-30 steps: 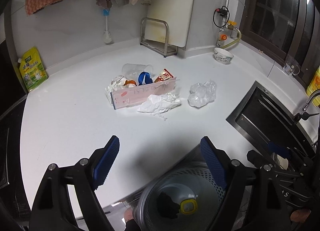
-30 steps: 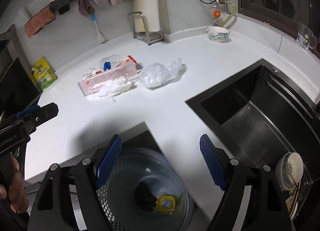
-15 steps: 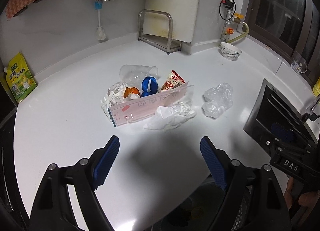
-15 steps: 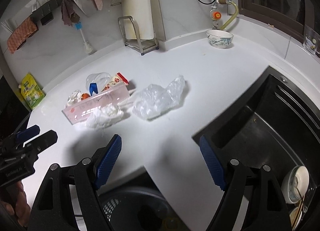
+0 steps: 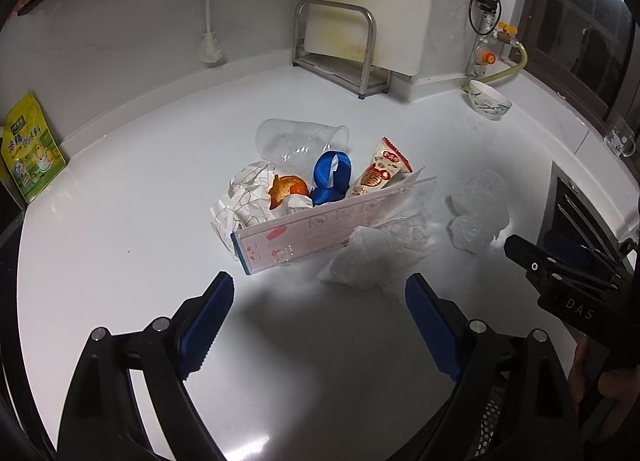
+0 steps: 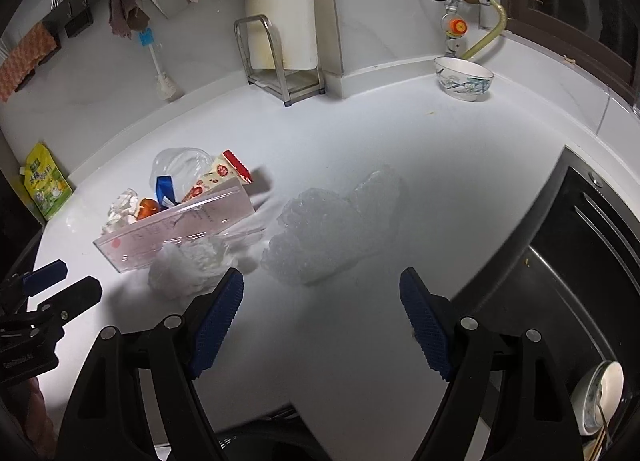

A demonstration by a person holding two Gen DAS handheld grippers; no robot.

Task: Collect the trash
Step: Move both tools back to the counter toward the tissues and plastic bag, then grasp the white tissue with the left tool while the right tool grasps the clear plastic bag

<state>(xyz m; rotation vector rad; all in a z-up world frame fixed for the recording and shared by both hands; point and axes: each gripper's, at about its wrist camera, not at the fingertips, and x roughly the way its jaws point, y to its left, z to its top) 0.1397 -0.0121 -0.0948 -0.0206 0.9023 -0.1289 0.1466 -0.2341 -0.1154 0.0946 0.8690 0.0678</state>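
Pink-printed flat package [image 5: 332,227] stands on its long edge mid-surface, long axis running from near-left up to far-right in the left wrist view. Crumpled white tissue [image 5: 372,257] lies touching its near face. Behind it are grouped: crumpled printed paper [image 5: 248,197], an orange peel [image 5: 286,189], a blue ribbon loop [image 5: 332,177], a snack wrapper [image 5: 380,171] leaning with its red end up and away, and a clear plastic cup [image 5: 300,139] on its side, mouth toward the right. Clear crumpled plastic bag [image 6: 332,229] sits apart to the right of the pile, near the black sink [image 6: 560,261]; its outline is soft and hard to make out.

Left tongs [image 5: 320,325] are spread wide, holding nothing, above the white surface [image 5: 120,221] just short of the package. Right tongs [image 6: 320,321] are likewise wide and empty, near the bag. A bowl [image 6: 464,79] stands at the far wall. Dishes in the sink are cut off at the frame edge.
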